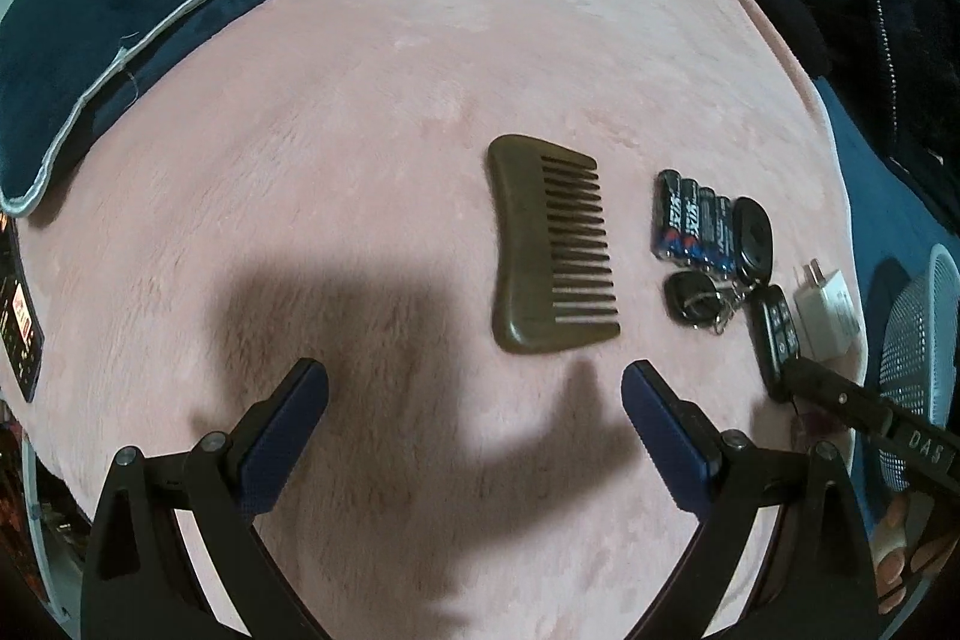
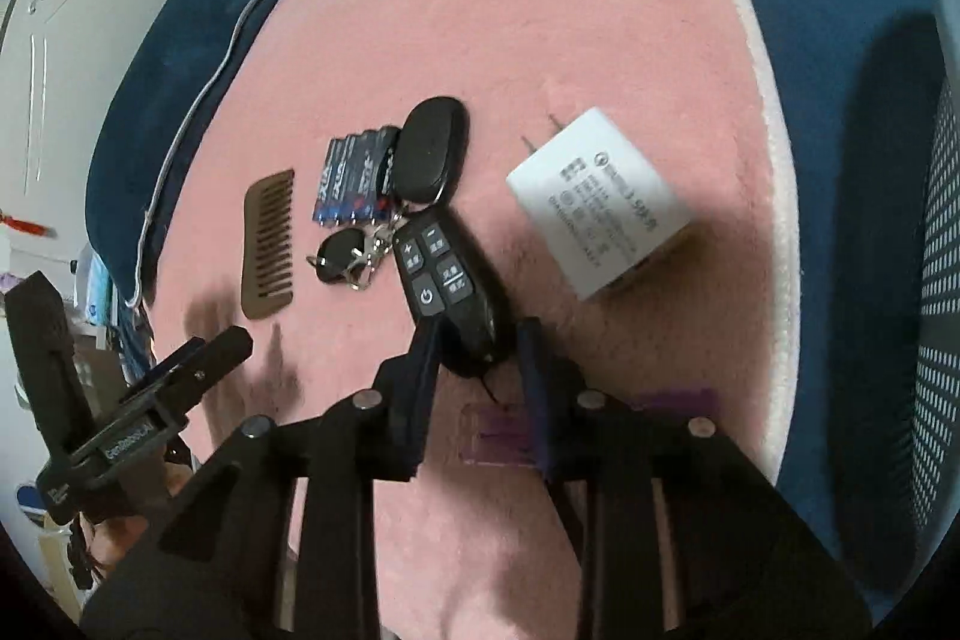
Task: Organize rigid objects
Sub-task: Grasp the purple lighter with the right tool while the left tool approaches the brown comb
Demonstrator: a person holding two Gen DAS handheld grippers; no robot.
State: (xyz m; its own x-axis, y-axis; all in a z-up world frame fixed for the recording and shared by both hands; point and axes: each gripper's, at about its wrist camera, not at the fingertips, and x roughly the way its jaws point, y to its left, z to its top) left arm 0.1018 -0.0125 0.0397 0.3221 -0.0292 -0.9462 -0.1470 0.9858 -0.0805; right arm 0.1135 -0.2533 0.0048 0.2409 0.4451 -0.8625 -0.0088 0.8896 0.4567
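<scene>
On the pink blanket (image 1: 390, 100) lie a brown wide-tooth comb (image 1: 549, 244), a pack of batteries (image 1: 690, 220), a black oval key fob (image 1: 753, 238) with a keyring, a black remote (image 1: 774, 334) and a white charger plug (image 1: 825, 313). My left gripper (image 1: 474, 394) is open and empty, just in front of the comb. In the right wrist view my right gripper (image 2: 480, 340) has its jaws around the near end of the black remote (image 2: 447, 274), which lies on the blanket. The comb (image 2: 270, 244), batteries (image 2: 354, 178), fob (image 2: 429, 148) and charger (image 2: 597, 202) lie beyond.
A dark blue cushion with white piping (image 1: 150, 10) borders the blanket at the back left. A mesh basket (image 1: 918, 358) stands off the blanket's right edge, also in the right wrist view (image 2: 942, 280). A purple flat item (image 2: 504, 430) lies under my right gripper.
</scene>
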